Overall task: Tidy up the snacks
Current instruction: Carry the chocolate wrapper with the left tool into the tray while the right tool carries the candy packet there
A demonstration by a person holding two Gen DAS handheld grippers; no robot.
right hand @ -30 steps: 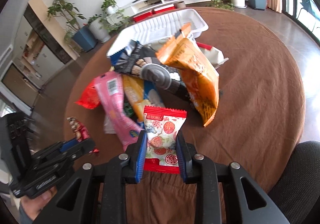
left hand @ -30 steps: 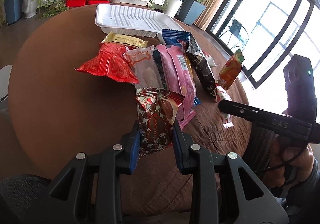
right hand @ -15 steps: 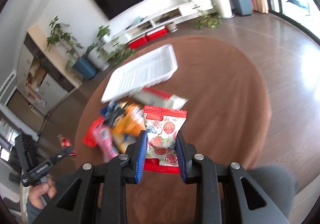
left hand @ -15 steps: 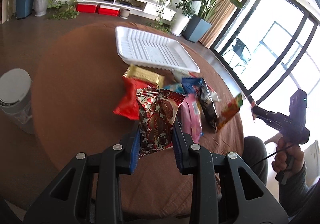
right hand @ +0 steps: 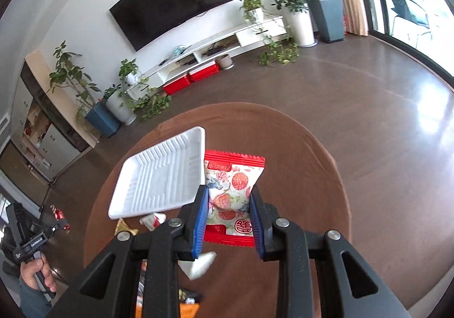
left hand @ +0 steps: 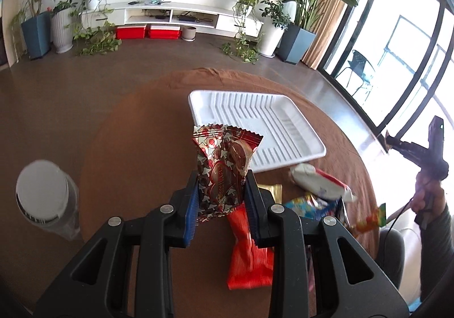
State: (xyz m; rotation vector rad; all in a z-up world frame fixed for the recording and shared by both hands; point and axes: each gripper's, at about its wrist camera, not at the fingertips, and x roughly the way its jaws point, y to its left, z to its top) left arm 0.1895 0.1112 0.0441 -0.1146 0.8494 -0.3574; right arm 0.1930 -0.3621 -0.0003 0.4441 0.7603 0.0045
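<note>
Both grippers have risen well clear of the tabletop (left hand: 136, 130) over the past second. The left gripper (left hand: 221, 198) has carried its brown heart-print snack packet (left hand: 224, 164) up off the snack pile, which has dropped beneath and beside it; the white tray (left hand: 255, 125) has come nearer the centre of its view. The right gripper (right hand: 228, 221) has likewise lifted its red-and-white fruit-print packet (right hand: 232, 190) away from the pile, the orange bag it lay near having slipped to the bottom edge.
</note>
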